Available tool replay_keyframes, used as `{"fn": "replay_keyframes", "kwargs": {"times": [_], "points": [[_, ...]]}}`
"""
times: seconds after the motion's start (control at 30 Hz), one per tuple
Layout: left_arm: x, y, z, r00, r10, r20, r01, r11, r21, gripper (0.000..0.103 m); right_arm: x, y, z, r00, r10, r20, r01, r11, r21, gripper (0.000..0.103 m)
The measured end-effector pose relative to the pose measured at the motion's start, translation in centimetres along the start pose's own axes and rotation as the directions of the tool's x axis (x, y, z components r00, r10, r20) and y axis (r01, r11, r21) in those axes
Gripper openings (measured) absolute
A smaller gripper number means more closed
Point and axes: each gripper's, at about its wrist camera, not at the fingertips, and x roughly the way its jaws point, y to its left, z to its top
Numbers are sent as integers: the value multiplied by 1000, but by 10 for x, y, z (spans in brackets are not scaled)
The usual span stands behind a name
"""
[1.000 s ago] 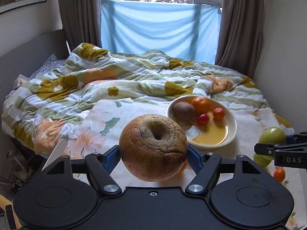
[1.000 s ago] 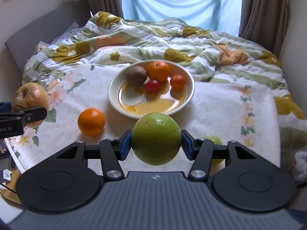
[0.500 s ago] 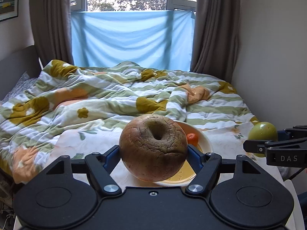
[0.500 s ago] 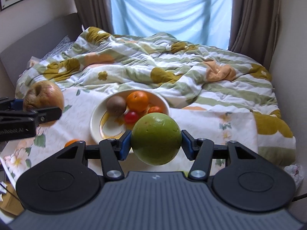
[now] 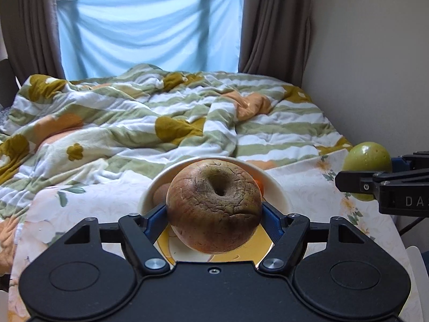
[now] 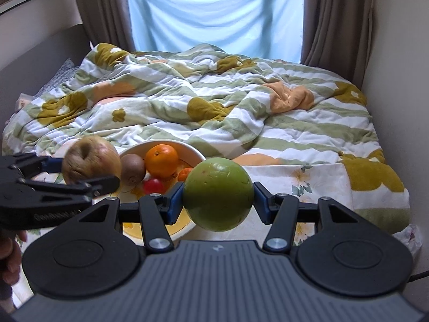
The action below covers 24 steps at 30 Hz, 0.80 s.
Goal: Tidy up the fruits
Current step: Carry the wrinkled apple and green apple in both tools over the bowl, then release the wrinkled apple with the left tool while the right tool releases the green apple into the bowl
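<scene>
My left hand-held gripper [image 5: 214, 216] clamped the cracked brown apple [image 5: 214, 206] at its equator, above the bowl [image 6: 197, 156]. My right hand-held gripper [image 6: 218, 197] clamped the green fruit [image 6: 218, 193] at the bowl's 3 o'clock. I judged both firm, round, roll-prone: equatorial grips suited them.

Bowl [image 6: 197, 152]: sitting before the quilt [image 6: 214, 102]
In bowl: orange [image 6: 161, 160] lying right of kiwi [image 6: 132, 168], tomato [image 6: 153, 185] lying before them

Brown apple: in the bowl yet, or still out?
Out. The brown apple is clamped in the left tongs, held in the air by the bowl's left rim, not resting inside.
</scene>
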Motion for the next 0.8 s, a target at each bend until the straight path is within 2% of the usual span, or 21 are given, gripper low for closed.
{"fn": "replay_keyframes", "kwargs": {"times": [0.37, 0.73, 0.8], "points": [[43, -11, -13, 993, -52, -103, 59, 996, 61, 77, 30, -4, 4, 999, -26, -44, 27, 999, 29, 69], [53, -17, -22, 987, -59, -152, 71, 995, 73, 78, 43, -8, 3, 998, -25, -64, 28, 999, 42, 69], [54, -18, -22, 985, -60, -162, 74, 994, 80, 81, 43, -8, 4, 998, -25, -63, 27, 999, 42, 69]]}}
